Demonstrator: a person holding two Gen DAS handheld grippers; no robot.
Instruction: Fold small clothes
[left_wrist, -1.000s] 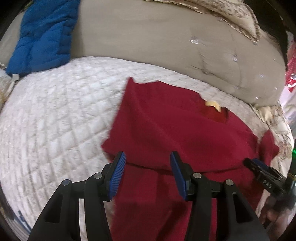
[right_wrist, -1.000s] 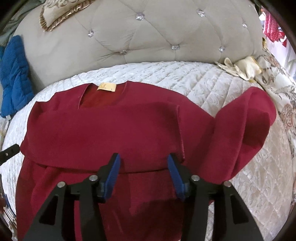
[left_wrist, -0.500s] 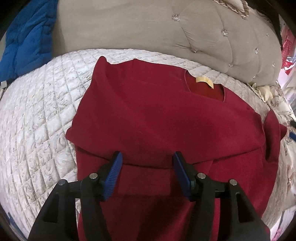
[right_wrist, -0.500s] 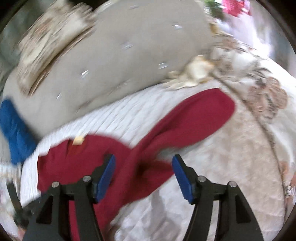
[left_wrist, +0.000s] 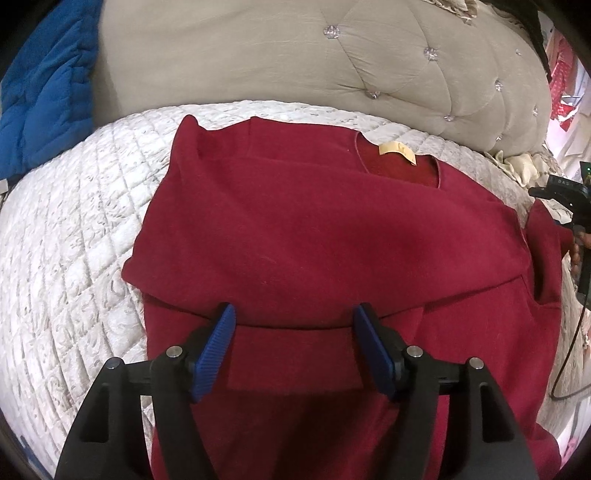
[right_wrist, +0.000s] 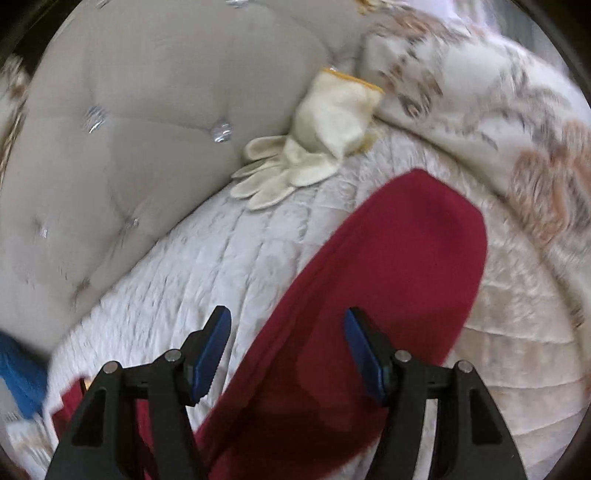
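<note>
1. Right tongs (right_wrist: 286, 350) hang wide and hold nothing, poised over the loose sleeve (right_wrist: 388, 280) of the red top; the sleeve passes under the gap between the blue pads.
2. Left tongs (left_wrist: 291, 347) are just as wide and also hold nothing, hovering over the folded body of the top (left_wrist: 314, 236) near its lower fold edge.
3. That top lies flat on the white quilt (left_wrist: 74, 236), neck label (left_wrist: 397, 152) toward the headboard (left_wrist: 295, 55).
4. One relation matters most: the sleeve's long axis runs away from the right tongs, up and to the right, its rounded end far out on the quilt near the pale gloves (right_wrist: 295, 162). My guess is the right hand takes it, being much the nearer; the left sits across the body from it.
5. Against a second ago, the right tongs have swung off the body to face the sleeve and moved in close; the view is still blurred from the move.
6. Left tongs have shifted too, bringing the whole body and label into view, where before the top sat off to the right.
</note>
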